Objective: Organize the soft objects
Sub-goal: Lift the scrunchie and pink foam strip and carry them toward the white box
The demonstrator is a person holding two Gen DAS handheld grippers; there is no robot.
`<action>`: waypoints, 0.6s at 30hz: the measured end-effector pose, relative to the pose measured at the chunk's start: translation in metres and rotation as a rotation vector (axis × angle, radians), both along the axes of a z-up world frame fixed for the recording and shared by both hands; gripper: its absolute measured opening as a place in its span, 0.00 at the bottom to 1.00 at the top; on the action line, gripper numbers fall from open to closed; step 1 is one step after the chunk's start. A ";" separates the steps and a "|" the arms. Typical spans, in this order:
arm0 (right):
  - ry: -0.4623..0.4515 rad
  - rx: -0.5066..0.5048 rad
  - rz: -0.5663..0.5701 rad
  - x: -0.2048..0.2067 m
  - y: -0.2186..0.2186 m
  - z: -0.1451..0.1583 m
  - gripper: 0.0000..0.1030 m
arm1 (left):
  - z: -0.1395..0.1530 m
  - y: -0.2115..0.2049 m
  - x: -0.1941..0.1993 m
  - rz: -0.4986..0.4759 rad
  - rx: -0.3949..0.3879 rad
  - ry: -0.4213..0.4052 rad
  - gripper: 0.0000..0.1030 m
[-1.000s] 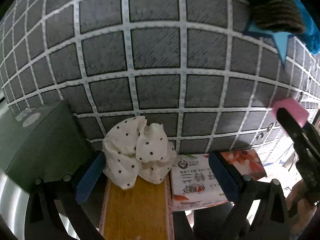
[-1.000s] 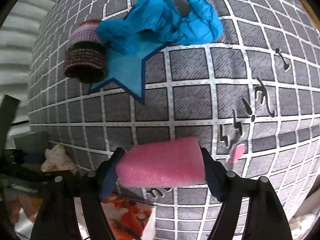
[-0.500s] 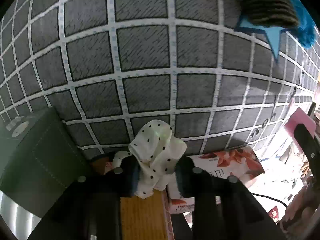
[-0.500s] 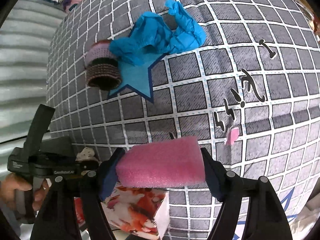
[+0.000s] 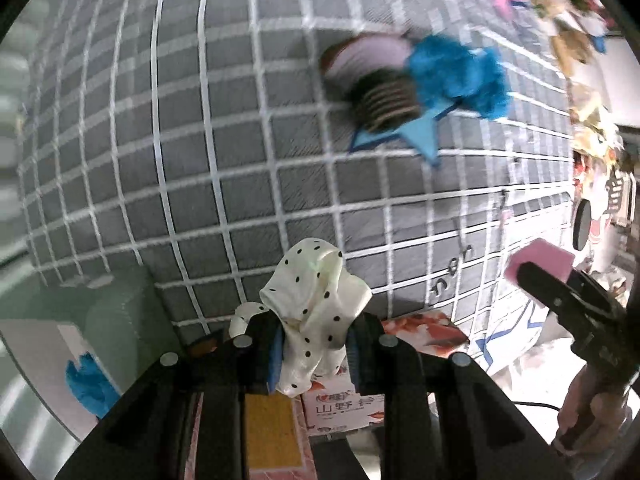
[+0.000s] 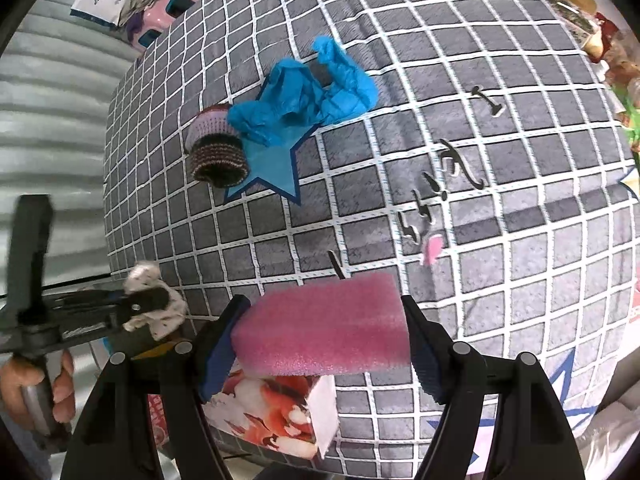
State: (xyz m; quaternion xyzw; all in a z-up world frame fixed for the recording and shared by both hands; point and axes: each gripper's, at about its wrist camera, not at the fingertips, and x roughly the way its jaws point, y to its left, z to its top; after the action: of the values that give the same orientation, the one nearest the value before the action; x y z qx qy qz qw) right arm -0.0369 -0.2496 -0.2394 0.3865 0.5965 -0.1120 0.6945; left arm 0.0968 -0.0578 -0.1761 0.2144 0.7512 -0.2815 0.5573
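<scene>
Left hand-held gripper (image 5: pixel 310 354) pinches a polka-dot cloth (image 5: pixel 314 312); right hand-held gripper (image 6: pixel 324 344) clamps pink foam (image 6: pixel 324 334) above the checked bedsheet (image 6: pixel 460 160).

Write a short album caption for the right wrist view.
Right hand-held gripper holds a pink foam block above a checked grey cloth.
</scene>
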 end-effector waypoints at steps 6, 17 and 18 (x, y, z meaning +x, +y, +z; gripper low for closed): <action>0.009 -0.086 0.013 -0.013 0.009 0.012 0.73 | 0.045 -0.009 -0.020 -0.063 -0.119 -0.114 0.27; 0.056 -0.121 -0.041 -0.064 0.022 0.023 0.73 | 0.049 -0.031 -0.100 -0.203 -0.261 -0.144 0.27; 0.060 -0.123 -0.044 -0.068 0.025 0.023 0.73 | 0.050 -0.030 -0.106 -0.215 -0.271 -0.140 0.27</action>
State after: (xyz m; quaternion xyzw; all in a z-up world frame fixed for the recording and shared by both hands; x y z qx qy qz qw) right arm -0.1053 -0.2250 -0.2160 0.3524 0.6004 -0.1751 0.6962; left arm -0.0094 -0.0875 -0.1258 0.2356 0.6386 -0.4223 0.5986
